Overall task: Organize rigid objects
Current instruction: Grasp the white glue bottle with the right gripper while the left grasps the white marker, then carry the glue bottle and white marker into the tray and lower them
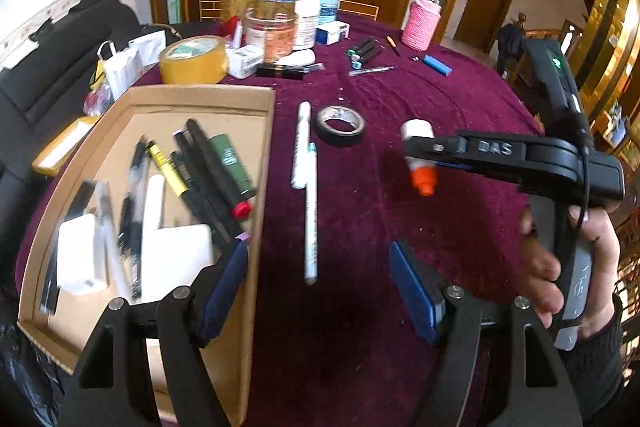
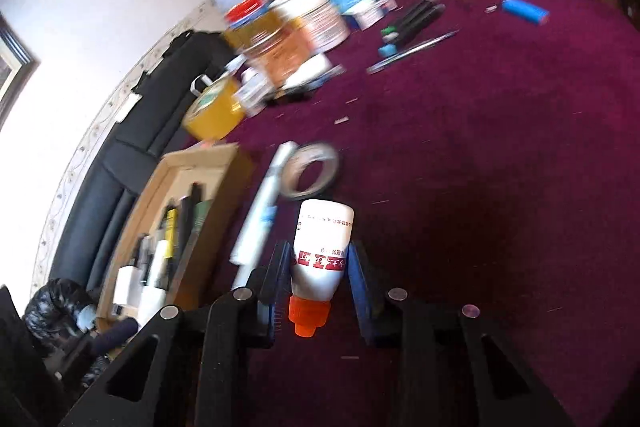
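left tool (image 1: 320, 287) wide open, holding nothing, hovering over the worktop (image 1: 460, 99) beside the cardboard box (image 1: 200, 99). right tool (image 2: 320, 267) narrowed around a white glue bottle (image 2: 322, 247), pads at its sides, long axis along the fingers, orange cap toward the camera.

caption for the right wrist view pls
Right gripper holding a white glue bottle above the maroon tablecloth.

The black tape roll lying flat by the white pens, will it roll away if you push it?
Probably not: the black tape roll lies flat on its side on the fuzzy purple tablecloth, so it would likely slide, dragging a little. Tipped onto its edge, it could roll. It looks thin and hollow, so likely light and stiff.
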